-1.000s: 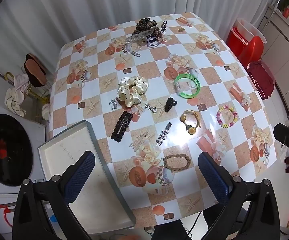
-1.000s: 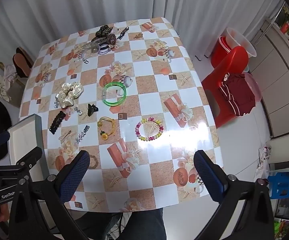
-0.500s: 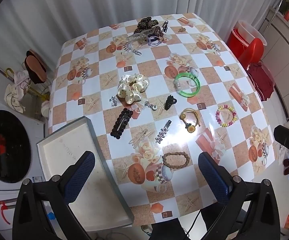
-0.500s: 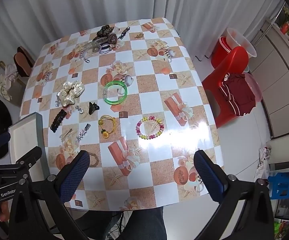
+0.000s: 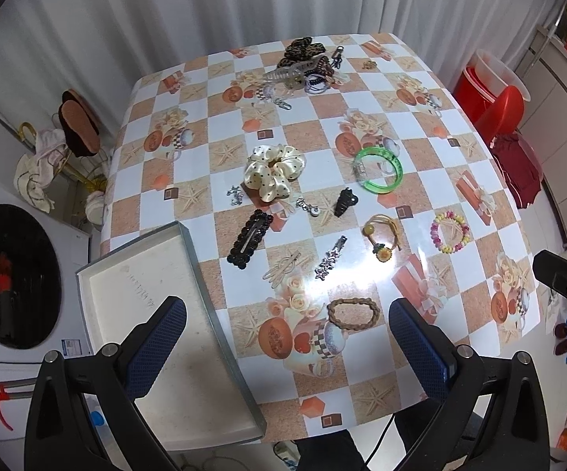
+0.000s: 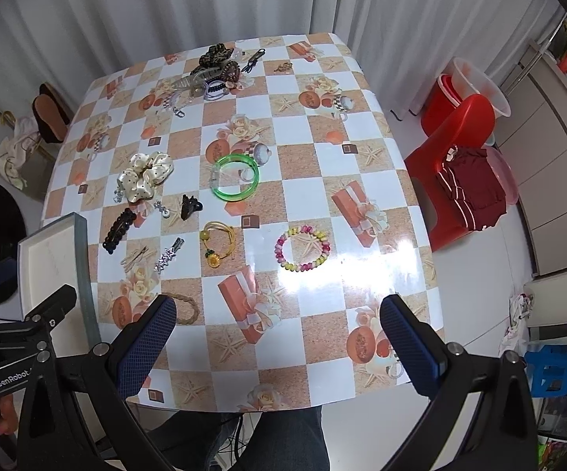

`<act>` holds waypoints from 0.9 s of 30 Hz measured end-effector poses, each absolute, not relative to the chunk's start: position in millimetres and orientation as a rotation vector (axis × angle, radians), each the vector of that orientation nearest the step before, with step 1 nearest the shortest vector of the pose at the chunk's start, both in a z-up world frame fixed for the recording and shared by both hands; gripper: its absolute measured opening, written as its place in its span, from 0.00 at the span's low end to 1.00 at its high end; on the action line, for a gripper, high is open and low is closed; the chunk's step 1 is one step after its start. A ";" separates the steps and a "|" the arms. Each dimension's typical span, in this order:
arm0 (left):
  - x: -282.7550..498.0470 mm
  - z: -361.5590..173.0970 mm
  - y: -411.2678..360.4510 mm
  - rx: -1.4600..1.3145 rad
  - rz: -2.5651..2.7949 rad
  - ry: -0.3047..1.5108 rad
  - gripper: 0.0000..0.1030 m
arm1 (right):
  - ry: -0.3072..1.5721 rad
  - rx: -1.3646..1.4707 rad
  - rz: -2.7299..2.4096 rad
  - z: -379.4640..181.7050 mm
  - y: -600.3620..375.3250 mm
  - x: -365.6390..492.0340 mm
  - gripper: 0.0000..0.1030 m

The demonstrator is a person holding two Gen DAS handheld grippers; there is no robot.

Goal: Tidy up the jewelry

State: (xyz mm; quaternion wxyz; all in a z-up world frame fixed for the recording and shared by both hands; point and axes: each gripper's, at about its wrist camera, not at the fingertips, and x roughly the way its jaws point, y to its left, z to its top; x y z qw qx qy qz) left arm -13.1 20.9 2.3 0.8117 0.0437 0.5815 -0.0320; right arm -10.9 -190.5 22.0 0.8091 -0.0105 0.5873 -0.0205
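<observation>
The left gripper [image 5: 287,341], jaws spread wide and holding nothing, hovers high above the near table edge; the brown braided bracelet [image 5: 353,313] lies flat almost directly beyond its fingertips, long axis left-to-right, with the empty tray [image 5: 201,294] just to its left. The right gripper [image 6: 277,337], equally wide and empty, sits farther right, so the left is judged nearer. The only legible writing is "GenRobot", on the left gripper's body in the right wrist view.

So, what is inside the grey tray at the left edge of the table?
The tray shows only its bare whitish floor, with a few faint marks. No jewelry is seen in it. The left gripper, jaws open, covers part of the near end, so that part cannot be checked.
</observation>
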 end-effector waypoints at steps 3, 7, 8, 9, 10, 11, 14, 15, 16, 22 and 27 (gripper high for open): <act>-11.6 1.7 26.3 0.078 -0.052 1.241 1.00 | 1.257 -0.016 -0.038 20.2 -189.0 -9.6 1.00; -8.4 0.0 29.7 0.076 -0.039 1.239 1.00 | 1.266 0.012 -0.036 17.6 -192.5 -6.9 1.00; -7.8 -0.3 30.2 0.075 -0.035 1.239 1.00 | 1.271 0.018 -0.037 16.3 -193.4 -6.1 1.00; -7.0 -0.7 30.8 0.073 -0.034 1.239 1.00 | 1.275 0.024 -0.039 15.3 -194.7 -5.1 1.00; -6.3 -1.0 31.2 0.070 -0.032 1.239 1.00 | 1.279 0.030 -0.040 14.5 -196.1 -4.2 1.00; -5.8 -1.6 31.5 0.069 -0.030 1.242 1.00 | 1.282 0.034 -0.041 13.2 -196.9 -3.0 1.00; -5.1 -2.8 31.4 0.069 -0.028 1.247 1.00 | 1.290 0.040 -0.042 11.3 -199.6 -0.6 1.00; -5.1 -3.4 31.1 0.068 -0.027 1.249 1.00 | 1.293 0.041 -0.042 10.5 -200.5 0.1 1.00; -5.0 -3.8 30.9 0.068 -0.026 1.251 1.00 | 1.296 0.041 -0.042 9.9 -201.2 0.6 1.00; -6.8 -5.7 27.4 0.071 -0.018 1.261 1.00 | 1.310 0.053 -0.048 6.0 -207.0 1.6 1.00; -7.4 -5.8 27.3 0.070 -0.019 1.261 1.00 | 1.312 0.055 -0.048 5.3 -209.3 0.9 1.00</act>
